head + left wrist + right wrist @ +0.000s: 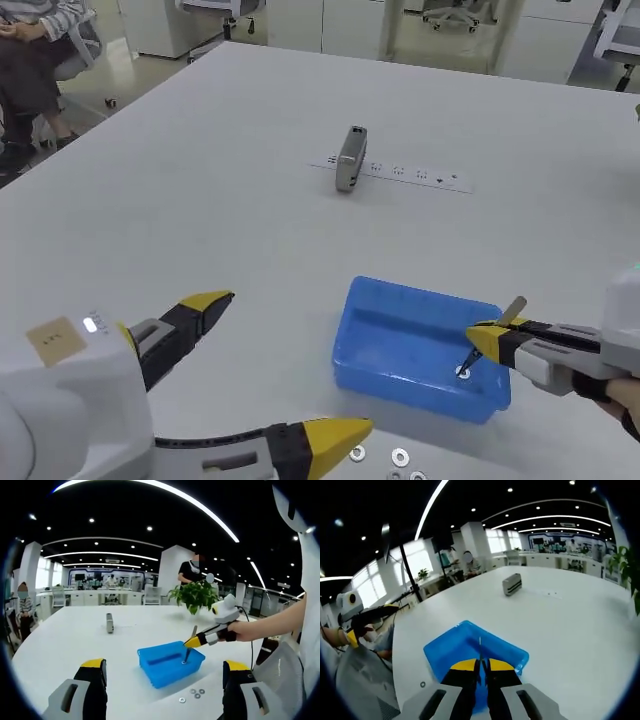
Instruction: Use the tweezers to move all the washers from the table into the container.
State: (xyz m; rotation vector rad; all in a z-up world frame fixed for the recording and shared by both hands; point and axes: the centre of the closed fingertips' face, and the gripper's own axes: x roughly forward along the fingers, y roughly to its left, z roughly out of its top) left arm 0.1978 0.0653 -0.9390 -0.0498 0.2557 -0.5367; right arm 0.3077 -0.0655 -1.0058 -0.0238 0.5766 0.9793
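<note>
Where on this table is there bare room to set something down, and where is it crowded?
Free: the wide stretch of table between the power strip and the blue container, and beyond the strip. Crowded: the near edge, where loose washers lie by the open left gripper, and the container itself, where the right gripper holds the tweezers.

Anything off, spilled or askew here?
Nothing stands out. The blue container sits level, the right gripper holds the tweezers over it, and loose washers lie beside it on the table.
</note>
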